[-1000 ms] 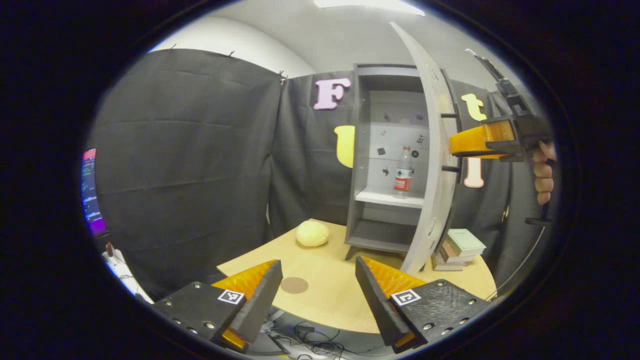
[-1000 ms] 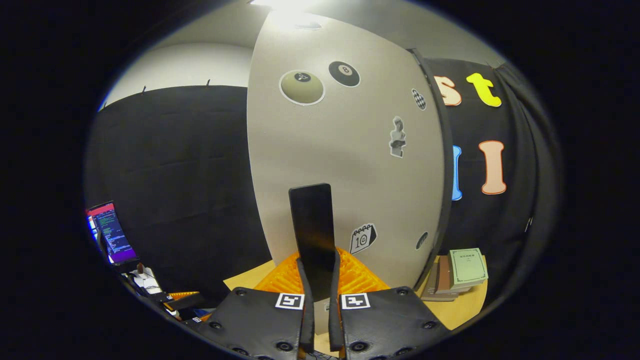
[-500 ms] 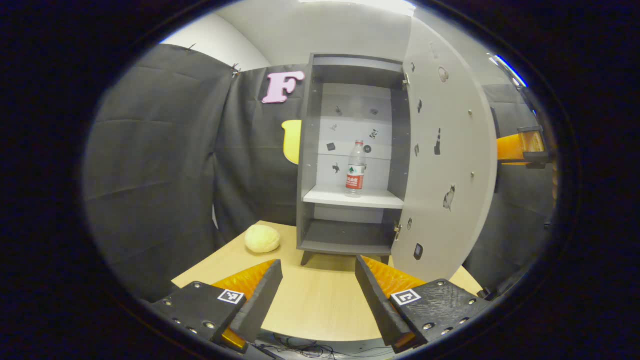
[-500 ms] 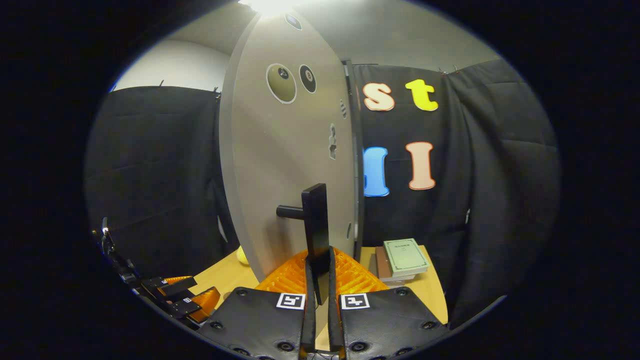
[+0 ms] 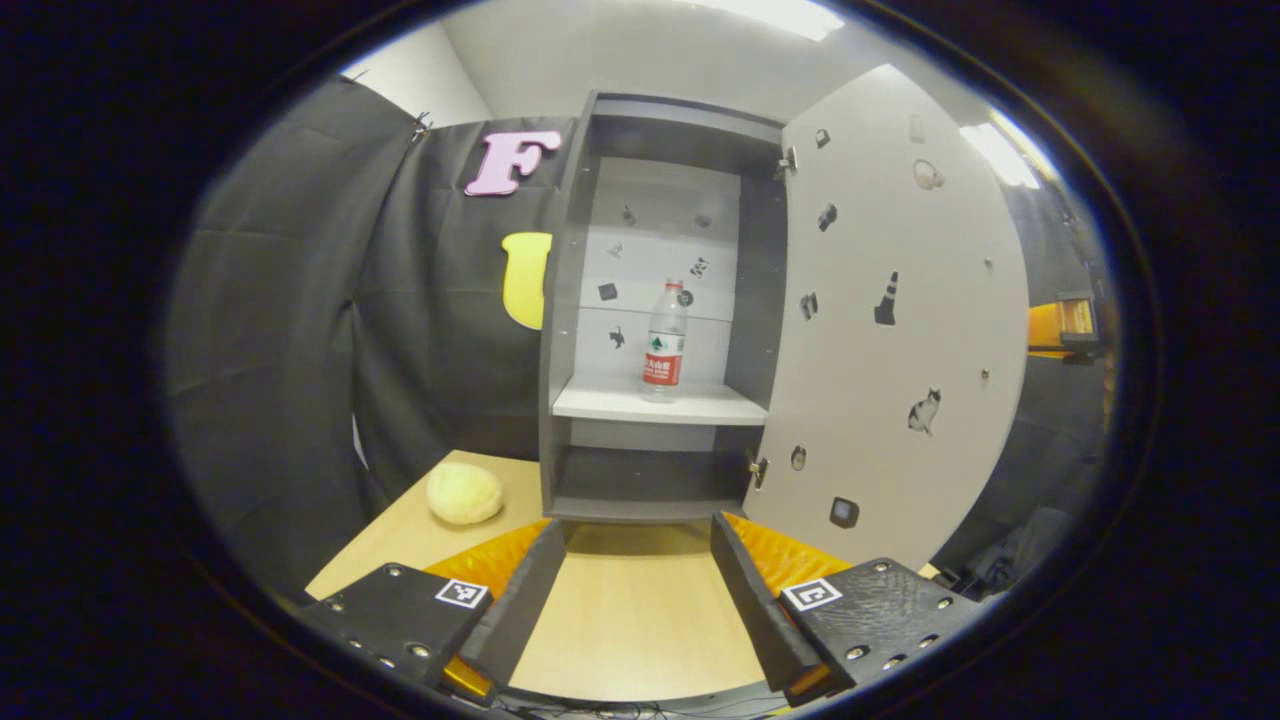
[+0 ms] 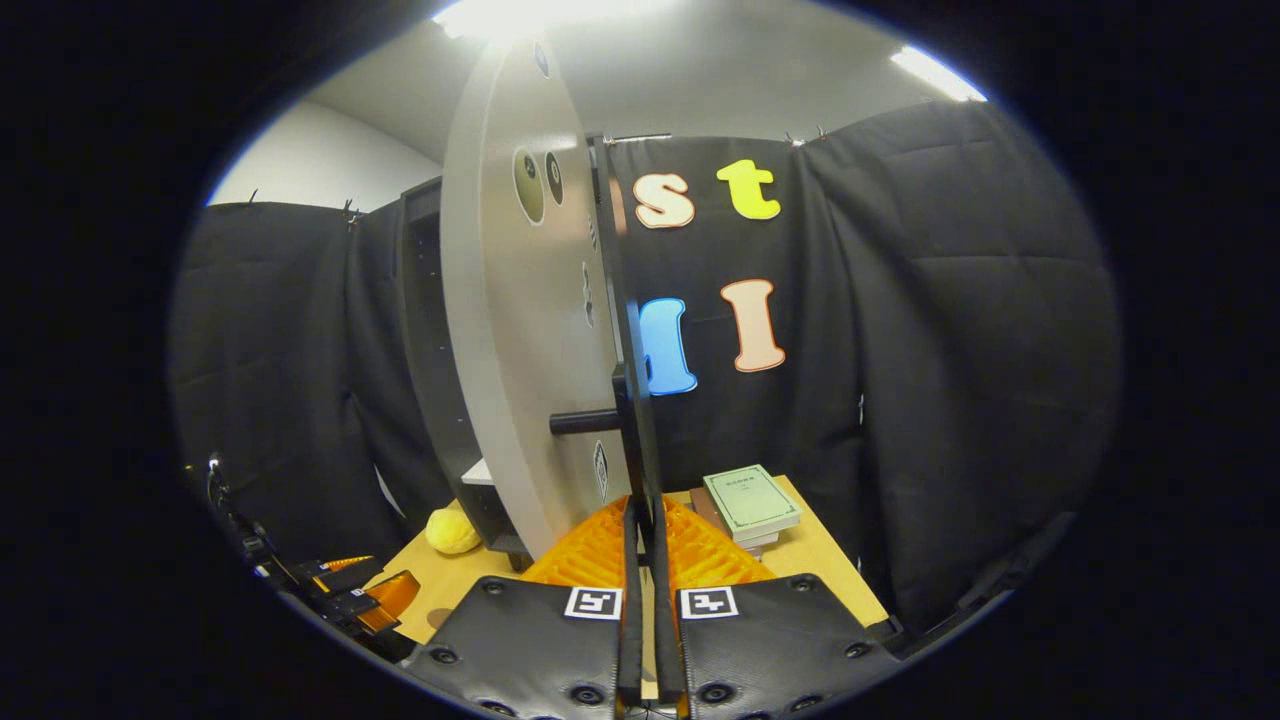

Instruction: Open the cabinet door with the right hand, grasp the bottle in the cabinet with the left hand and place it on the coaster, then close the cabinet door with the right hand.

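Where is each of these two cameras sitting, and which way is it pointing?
Left gripper view: rides on the left gripper, faces the open cabinet and the bottle on its shelf; its own fingers spread at the bottom.
Right gripper view: rides on the right gripper, looks along the door; its fingers clamp the door handle.
Both show the door, the table and a yellow ball.
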The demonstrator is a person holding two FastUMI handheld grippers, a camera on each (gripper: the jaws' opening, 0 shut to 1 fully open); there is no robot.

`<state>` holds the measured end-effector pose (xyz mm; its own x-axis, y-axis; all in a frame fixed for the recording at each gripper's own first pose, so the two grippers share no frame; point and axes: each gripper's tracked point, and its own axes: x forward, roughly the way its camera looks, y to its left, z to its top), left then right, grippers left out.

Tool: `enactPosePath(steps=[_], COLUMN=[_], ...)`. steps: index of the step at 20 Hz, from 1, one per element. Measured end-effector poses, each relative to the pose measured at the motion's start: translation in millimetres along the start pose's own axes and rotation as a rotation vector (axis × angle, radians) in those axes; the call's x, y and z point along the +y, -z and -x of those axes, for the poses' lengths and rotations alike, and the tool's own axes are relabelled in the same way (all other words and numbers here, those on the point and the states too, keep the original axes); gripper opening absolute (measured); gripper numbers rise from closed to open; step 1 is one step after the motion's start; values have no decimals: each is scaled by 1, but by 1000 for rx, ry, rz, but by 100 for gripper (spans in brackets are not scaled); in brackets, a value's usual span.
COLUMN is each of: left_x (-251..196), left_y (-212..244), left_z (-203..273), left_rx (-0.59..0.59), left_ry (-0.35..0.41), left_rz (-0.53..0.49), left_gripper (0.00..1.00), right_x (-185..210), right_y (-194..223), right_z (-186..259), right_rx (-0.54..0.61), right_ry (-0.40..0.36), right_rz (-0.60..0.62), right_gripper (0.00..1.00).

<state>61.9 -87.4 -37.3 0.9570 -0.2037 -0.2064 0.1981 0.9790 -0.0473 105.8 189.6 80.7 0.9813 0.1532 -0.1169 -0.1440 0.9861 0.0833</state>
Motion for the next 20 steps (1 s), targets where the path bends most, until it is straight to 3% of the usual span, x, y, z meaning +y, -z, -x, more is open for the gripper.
enactPosePath(steps=[4,5,6,10,12,13,14,16,17,20], left_x=[8,10,13,27,33,35,38,42,46,44], left_y=[2,2,1,-2,-1,-1,-5,-11,-15,-30], left_z=[-17,-20,-23,-36,-43,-45,-49,-56,-62,-81], left_rx=[15,17,17,16,25,25,17,-7,-20,-36], left_ry=[67,84,103,165,195,206,211,207,198,190], left_rz=[-3,-3,-6,-34,-46,-54,-62,-76,-75,-40], left_gripper=[88,88,88,91,88,88,90,91,88,92], right_x=[-5,-10,-17,-25,-41,-47,-56,-75,-81,-99], right_y=[10,11,15,17,17,14,11,6,3,-9], right_z=[24,29,37,57,69,75,79,86,86,68], right_rx=[7,5,9,-3,-16,-20,-23,-28,-32,-59], right_ry=[59,91,128,220,296,319,343,393,405,404], right_rz=[-43,-63,-90,-229,-219,-209,-194,-173,-174,-190], right_gripper=[7,0,5,5,0,5,0,5,5,5])
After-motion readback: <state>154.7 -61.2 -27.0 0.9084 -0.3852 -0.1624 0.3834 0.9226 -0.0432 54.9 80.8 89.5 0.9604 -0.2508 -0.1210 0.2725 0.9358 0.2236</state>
